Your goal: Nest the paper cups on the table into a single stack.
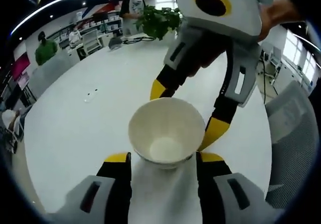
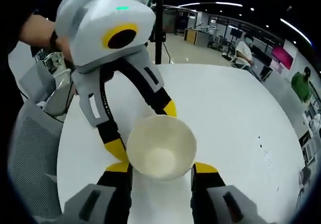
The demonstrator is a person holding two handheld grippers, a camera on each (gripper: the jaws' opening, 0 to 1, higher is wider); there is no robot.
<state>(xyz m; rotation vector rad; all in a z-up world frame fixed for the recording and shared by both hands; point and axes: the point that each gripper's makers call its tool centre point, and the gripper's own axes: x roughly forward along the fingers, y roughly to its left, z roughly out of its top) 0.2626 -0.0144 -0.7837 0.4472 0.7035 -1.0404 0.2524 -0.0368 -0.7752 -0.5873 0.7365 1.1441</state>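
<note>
Bright overhead ceiling lights; sharp center, warped edges.

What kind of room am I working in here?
Most likely an open-plan office or lab. The paper cup sits on a big white table with grey mesh chairs around it, a potted plant at the far end, and shelving and desks under strip ceiling lights beyond.

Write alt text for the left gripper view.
A white paper cup, open mouth toward the camera, sits between the yellow-tipped jaws of the left gripper above a white table. The right gripper reaches in from the top, its jaws straddling the cup's far side.
</note>
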